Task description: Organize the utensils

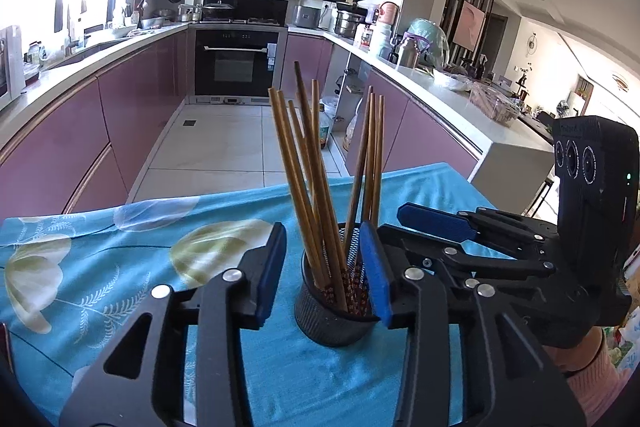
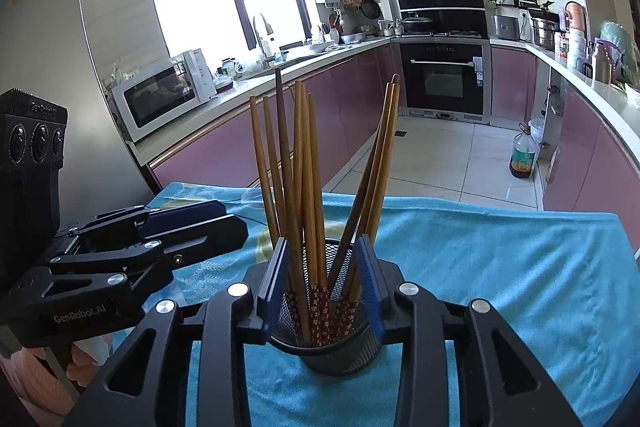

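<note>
Standing upright on blue cloth (image 1: 120, 267) over desk: black mesh holder (image 1: 332, 319) full of chopsticks (image 1: 316, 187). Left hand-held gripper (image 1: 326, 275) straddles holder, jaws apart. Right hand-held gripper (image 2: 320, 287) likewise straddles holder, jaws apart, nothing clamped.

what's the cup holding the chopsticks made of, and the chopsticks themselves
Cup: looks like black-coated metal mesh, since the wall shows a fine see-through grid under a solid rim. Chopsticks: probably bamboo or wood, going by the matte tan shafts; the lower ends carry a red floral pattern, painted or wrapped, can't tell which.
</note>
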The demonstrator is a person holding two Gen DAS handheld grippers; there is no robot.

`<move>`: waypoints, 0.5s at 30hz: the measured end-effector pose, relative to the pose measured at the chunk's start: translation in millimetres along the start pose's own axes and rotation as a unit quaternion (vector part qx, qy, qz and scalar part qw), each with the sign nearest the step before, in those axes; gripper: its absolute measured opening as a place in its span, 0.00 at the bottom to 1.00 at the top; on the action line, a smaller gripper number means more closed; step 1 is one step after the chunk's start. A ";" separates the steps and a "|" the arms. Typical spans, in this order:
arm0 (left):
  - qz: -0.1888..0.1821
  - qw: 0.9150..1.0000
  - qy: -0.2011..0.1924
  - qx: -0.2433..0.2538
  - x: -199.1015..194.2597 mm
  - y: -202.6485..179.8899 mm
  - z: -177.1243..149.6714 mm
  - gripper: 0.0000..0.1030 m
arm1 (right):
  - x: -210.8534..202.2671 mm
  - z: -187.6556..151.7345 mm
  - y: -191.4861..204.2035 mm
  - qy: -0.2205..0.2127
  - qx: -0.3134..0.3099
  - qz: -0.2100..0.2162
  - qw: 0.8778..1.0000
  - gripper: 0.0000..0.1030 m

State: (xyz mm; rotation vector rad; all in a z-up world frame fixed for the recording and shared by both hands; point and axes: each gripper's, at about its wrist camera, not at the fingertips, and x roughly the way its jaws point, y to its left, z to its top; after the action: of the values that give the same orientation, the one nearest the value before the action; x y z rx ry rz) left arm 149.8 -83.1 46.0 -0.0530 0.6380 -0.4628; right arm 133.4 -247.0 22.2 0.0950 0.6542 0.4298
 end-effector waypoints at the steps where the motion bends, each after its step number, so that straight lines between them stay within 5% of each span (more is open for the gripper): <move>1: 0.008 1.000 -0.008 0.001 -5.0 1.1 -2.7 0.46 | -2.1 -2.0 0.5 -0.003 -0.001 -0.003 1.000 0.44; 2: 0.016 1.000 -0.018 0.001 -10.6 2.5 -5.8 0.49 | -4.2 -4.0 0.9 -0.006 -0.001 -0.005 1.000 0.51; 4: 0.038 0.998 -0.042 0.003 -23.0 6.2 -12.6 0.73 | -8.3 -8.1 1.8 -0.012 -0.004 -0.014 1.000 0.57; 7: 0.072 0.995 -0.074 0.002 -40.3 11.6 -24.7 0.89 | -14.9 -16.3 4.3 -0.028 -0.014 -0.037 0.999 0.84; 10: 0.102 0.989 -0.106 0.002 -54.4 17.0 -37.9 0.95 | -21.9 -24.5 11.3 -0.049 -0.029 -0.061 0.996 0.94; 15: 0.131 0.982 -0.136 -0.009 -71.5 23.6 -60.1 0.95 | -29.6 -37.3 23.3 -0.077 -0.050 -0.089 0.992 0.94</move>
State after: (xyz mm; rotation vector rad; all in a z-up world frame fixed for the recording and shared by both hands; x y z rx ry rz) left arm 73.7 -25.5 33.4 -0.0467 0.3728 -0.1895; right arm 81.4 -239.9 14.6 -0.0254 0.4834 0.2795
